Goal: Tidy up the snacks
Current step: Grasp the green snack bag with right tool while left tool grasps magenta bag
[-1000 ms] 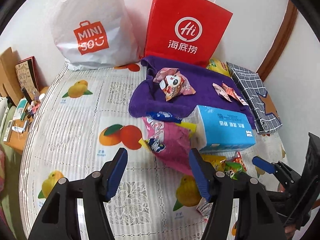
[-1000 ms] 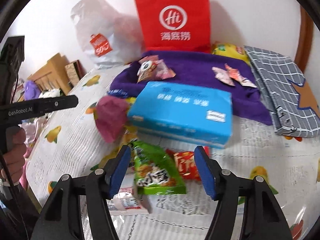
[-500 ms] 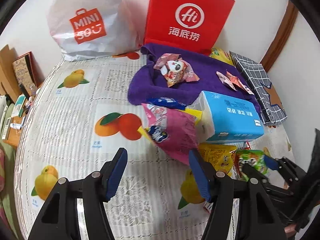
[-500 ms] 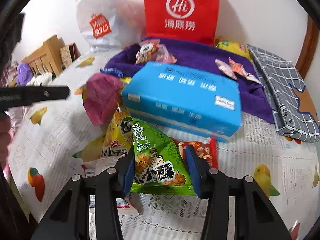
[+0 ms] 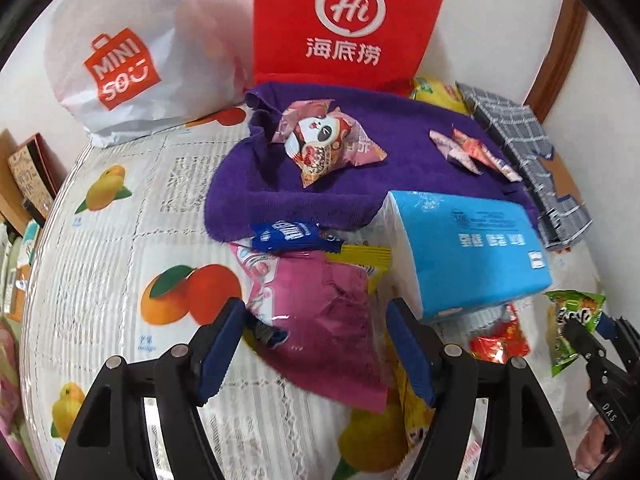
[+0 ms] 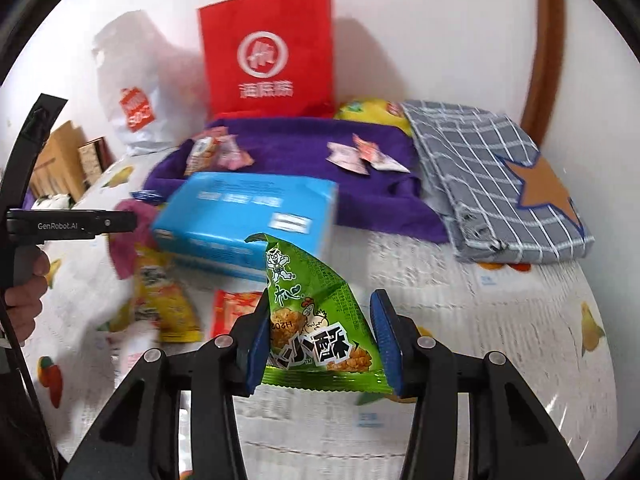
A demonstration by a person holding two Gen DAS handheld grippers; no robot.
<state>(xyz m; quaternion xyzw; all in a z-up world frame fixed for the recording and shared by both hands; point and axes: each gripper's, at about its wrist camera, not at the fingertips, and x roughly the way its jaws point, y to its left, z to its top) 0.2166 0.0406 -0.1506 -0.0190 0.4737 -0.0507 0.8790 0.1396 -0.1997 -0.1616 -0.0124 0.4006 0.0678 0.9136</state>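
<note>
Biggest risk: green pack (image 6: pixel 320 320) slipping from the right gripper (image 6: pixel 320 340). Its jaws are clamped on the pack's lower sides, pack lifted clear of the desk (image 6: pixel 480 340); the foil is puffy and slick, so a fast swing could let it squirt out

Second: left gripper (image 5: pixel 316 344), jaws just widened and parted, not pressing, straddles the pink bag (image 5: pixel 320 320), which lies flat on the desk. The bag overlaps a yellow pack (image 5: pixel 360 258) and a blue wrapper (image 5: pixel 288 236); closing low could drag those along or pinch only loose film

In the way: tissue box (image 5: pixel 472 248) sits just beside the pink bag, touching the purple towel (image 5: pixel 280 196), crowding the left jaw path. Red pack (image 5: pixel 500 340) lies near the box's front

Around: red bag (image 5: pixel 348 20) and white bag (image 5: pixel 120 60) stand at the wall; checked cloth (image 6: pixel 500 184) right of the towel; small wrapped snacks (image 5: pixel 328 140) on the towel
</note>
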